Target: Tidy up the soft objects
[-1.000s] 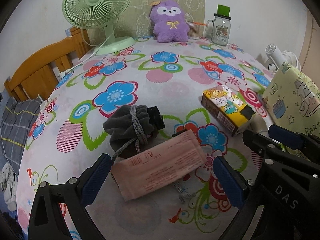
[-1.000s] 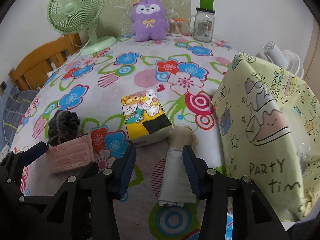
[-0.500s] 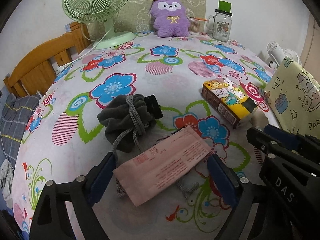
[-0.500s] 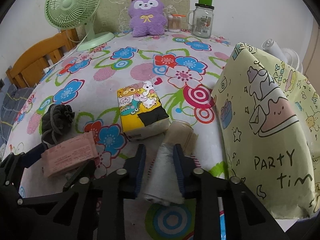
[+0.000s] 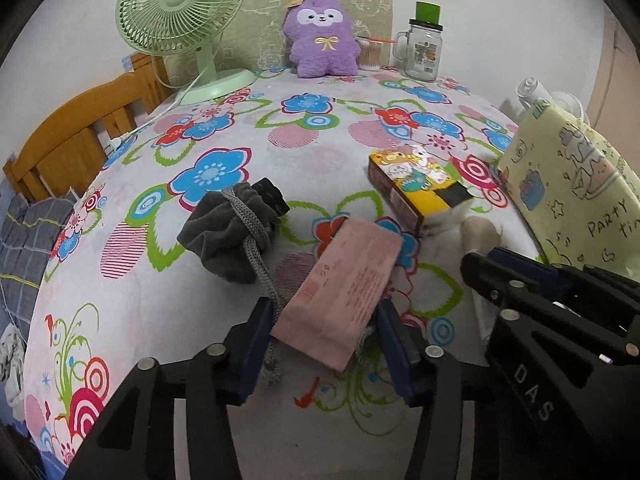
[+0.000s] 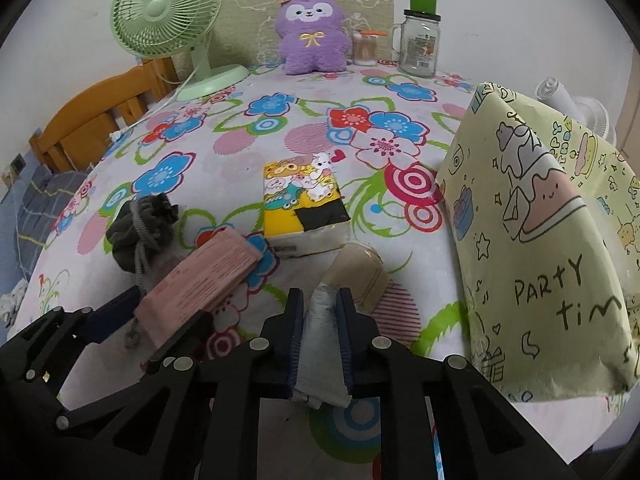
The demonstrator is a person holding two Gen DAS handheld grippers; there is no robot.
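Note:
My left gripper (image 5: 326,322) is shut on a pink tissue pack (image 5: 344,292), also seen in the right wrist view (image 6: 200,280). A grey drawstring pouch (image 5: 228,236) lies just beyond it, its cord trailing under the pack. My right gripper (image 6: 320,320) is shut on a rolled grey and beige cloth (image 6: 340,300). A yellow cartoon tissue pack (image 6: 304,208) lies ahead of it. A yellow "party time" bag (image 6: 540,232) stands at the right.
At the table's far edge stand a green fan (image 5: 180,20), a purple plush toy (image 5: 322,36), a toothpick jar (image 5: 370,54) and a glass mug (image 5: 424,48). A wooden chair (image 5: 72,144) stands at the left. The floral tablecloth (image 5: 280,132) covers the table.
Both grippers have closed: the left on the pink tissue pack, which has turned lengthwise between the fingers, and the right on the rolled cloth.

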